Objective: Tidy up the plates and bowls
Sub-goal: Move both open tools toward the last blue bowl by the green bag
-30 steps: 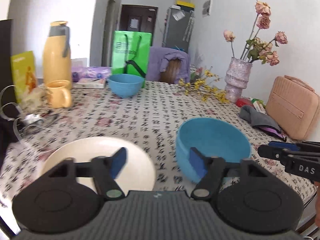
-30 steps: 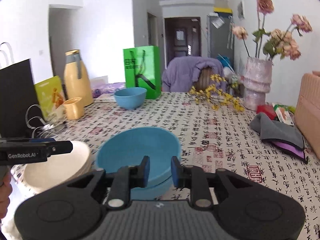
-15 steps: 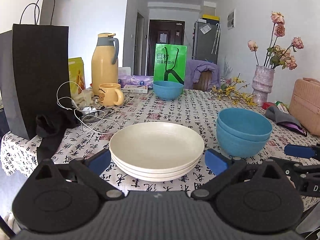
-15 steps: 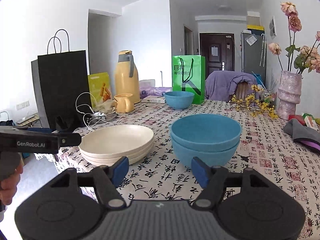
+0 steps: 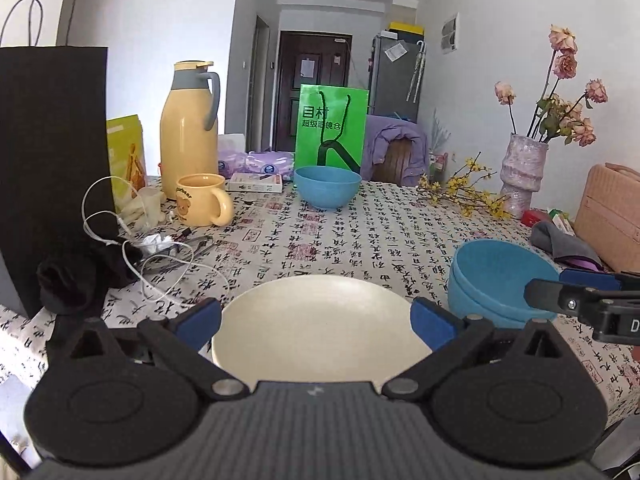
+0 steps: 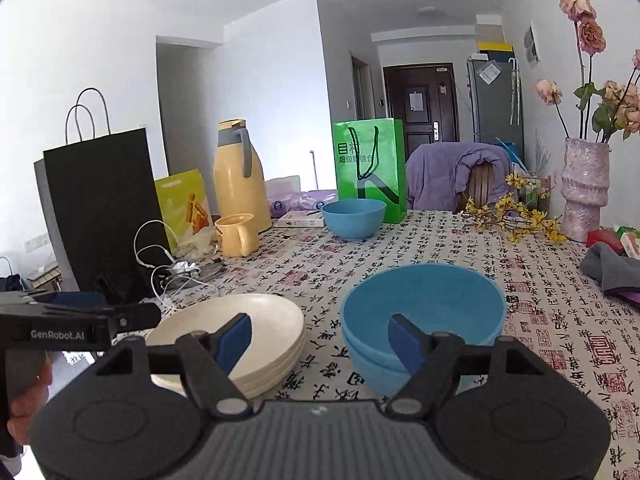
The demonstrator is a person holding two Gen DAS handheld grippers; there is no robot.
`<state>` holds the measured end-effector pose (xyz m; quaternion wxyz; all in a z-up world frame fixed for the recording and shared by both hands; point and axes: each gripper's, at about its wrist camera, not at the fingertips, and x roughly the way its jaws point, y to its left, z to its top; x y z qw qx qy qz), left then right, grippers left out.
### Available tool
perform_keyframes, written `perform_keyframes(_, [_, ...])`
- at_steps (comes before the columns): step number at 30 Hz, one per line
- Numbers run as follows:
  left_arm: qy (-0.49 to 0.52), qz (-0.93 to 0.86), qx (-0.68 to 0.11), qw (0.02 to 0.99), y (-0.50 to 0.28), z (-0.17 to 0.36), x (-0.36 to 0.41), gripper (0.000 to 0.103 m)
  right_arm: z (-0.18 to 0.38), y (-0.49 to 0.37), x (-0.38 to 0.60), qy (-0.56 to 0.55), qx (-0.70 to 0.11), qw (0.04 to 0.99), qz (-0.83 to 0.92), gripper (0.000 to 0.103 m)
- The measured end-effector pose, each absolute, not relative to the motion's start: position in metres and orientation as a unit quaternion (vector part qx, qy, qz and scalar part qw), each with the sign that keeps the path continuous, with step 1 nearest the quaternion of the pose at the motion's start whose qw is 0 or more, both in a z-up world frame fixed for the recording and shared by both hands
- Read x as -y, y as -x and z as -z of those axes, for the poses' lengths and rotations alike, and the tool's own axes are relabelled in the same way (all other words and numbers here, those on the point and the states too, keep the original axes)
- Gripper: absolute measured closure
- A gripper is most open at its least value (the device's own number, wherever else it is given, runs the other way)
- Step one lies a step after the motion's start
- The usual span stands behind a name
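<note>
- The left tongs [image 5: 316, 322] stand wide apart with nothing clamped; the blue pads frame the near rim of the cream plates [image 5: 320, 328] without pressing on it.
- The right tongs [image 6: 320, 340] are also apart and hold nothing; their jaws have just been opening, and the nested blue bowls [image 6: 424, 304] sit just beyond them, free of the pads.
- The cream plates [image 6: 240, 328] form a low stack of shallow, matte, round dishes near the front edge of the worktop [image 6: 460, 240], which wears a white cloth printed with black and red characters.
- Just beside the plates, apart from them, two smooth matte blue bowls sit one inside the other, upright.
- Farther back, near the middle of the far edge, a single blue bowl [image 6: 354, 218] stands upright in front of a green bag [image 6: 368, 164].
- A yellow mug [image 5: 202, 199] and a yellow jug [image 5: 190, 128] stand at the back left; a vase [image 5: 522, 174] stands at the back right.
</note>
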<state>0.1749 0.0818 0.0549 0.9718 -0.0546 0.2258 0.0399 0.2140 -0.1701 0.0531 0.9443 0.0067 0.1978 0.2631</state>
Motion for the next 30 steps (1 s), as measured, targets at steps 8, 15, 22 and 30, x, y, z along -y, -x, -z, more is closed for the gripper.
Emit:
perform_keyframes(8, [0.097, 0.025, -0.269, 0.958, -0.282, -0.084, -0.135, 0.0, -0.094, -0.318, 0.155, -0.099, -0.273, 0.914, -0.283, 0.024])
perform_keyframes(15, [0.15, 0.075, -0.329, 0.929, -0.389, -0.088, -0.176, 0.0, -0.133, -0.414, 0.137, -0.184, -0.323, 0.883, -0.286, 0.019])
perform_keyframes(22, [0.191, 0.085, -0.393, 0.895, -0.499, -0.083, -0.211, 0.0, -0.134, -0.525, 0.108, -0.242, -0.422, 0.825, -0.286, 0.017])
perform_keyframes(30, [0.172, 0.076, -0.419, 0.888, -0.611, -0.068, -0.217, 0.0, -0.091, -0.662, 0.077, -0.233, -0.492, 0.811, -0.214, 0.016])
